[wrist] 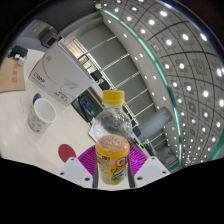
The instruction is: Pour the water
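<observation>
My gripper (112, 168) is shut on a clear plastic bottle (112, 140) with a yellow cap and a yellow label; both purple pads (137, 157) press on its labelled lower part. The bottle stands about upright in the fingers, lifted above the white table (20, 135). A white paper cup (41, 113) with a dark pattern stands on the table to the left of the bottle and beyond the fingers. I cannot tell how much water is in the bottle.
A white cardboard box (62, 68) stands on the table behind the cup. A red round thing (66, 152) lies on the table just left of the left finger. A red-printed paper (12, 75) lies far left. Ceiling lights and a balcony fill the background.
</observation>
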A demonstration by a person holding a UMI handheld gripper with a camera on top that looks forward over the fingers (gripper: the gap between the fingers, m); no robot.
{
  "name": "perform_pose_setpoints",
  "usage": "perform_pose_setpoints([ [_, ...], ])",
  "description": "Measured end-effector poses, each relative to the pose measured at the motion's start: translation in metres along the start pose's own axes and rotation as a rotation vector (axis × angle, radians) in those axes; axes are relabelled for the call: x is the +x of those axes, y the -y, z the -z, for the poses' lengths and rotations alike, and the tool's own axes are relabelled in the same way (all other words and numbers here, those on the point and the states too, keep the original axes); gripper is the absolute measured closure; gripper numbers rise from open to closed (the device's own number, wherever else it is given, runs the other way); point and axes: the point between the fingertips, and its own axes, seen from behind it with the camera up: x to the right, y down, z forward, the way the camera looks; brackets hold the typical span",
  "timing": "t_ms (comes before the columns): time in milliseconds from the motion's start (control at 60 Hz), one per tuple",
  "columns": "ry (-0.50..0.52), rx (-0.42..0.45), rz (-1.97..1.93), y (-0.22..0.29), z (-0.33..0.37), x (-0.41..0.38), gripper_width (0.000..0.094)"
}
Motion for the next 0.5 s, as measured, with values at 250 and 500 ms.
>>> perform_pose_setpoints([
  [250,-0.147,0.109,0.701,0.063,-0.052,-0.015,0.0526],
  [500,-0.248,0.207,1.179,0.097,-0.075,-0.057,0.0525],
])
